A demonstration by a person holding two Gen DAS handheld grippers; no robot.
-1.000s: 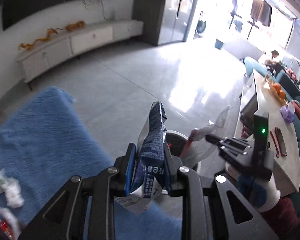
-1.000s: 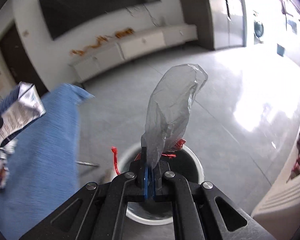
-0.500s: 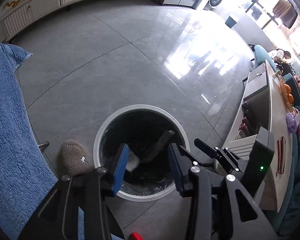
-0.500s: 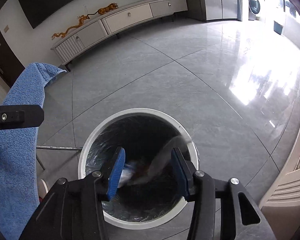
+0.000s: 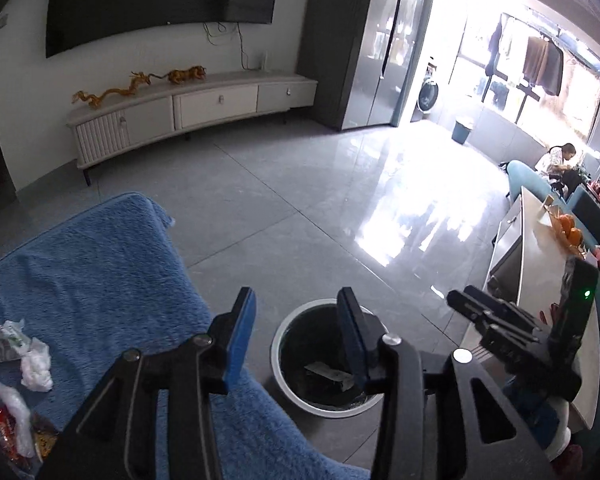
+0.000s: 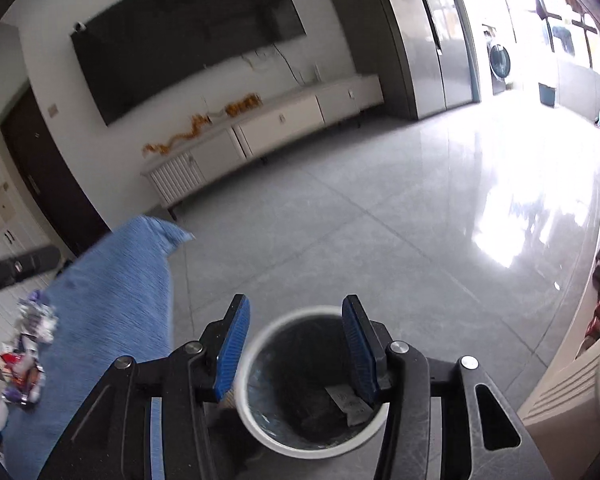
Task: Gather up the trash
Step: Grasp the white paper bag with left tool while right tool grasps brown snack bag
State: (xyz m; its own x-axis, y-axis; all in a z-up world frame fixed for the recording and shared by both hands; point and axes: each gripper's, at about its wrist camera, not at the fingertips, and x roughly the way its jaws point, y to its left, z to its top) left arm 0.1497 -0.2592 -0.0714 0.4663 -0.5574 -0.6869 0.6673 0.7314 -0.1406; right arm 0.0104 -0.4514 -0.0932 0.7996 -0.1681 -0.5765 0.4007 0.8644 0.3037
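A white-rimmed round trash bin (image 5: 277, 346) with a dark liner stands on the grey floor and shows in the right wrist view too (image 6: 247, 396). Dropped wrappers (image 5: 327, 375) lie inside it. My left gripper (image 5: 296, 338) is open and empty above the bin's near side. My right gripper (image 6: 296, 354) is open and empty over the bin. Crumpled white paper (image 5: 34, 364) and red wrappers (image 5: 0, 432) lie on the blue towel (image 5: 88, 280) at the left. The right gripper's body (image 5: 516, 332) shows at the right of the left wrist view.
A long white TV cabinet (image 5: 188, 112) stands against the far wall under a dark screen. A pale counter (image 5: 540, 264) with oranges runs along the right. A person sits at the far right. Loose trash (image 6: 28, 344) lies at the towel's left end.
One second ago each gripper held trash: the left a blue packet, the right a clear plastic bag. Both opened over the bin and dropped them. Both grippers have since tilted up and back.
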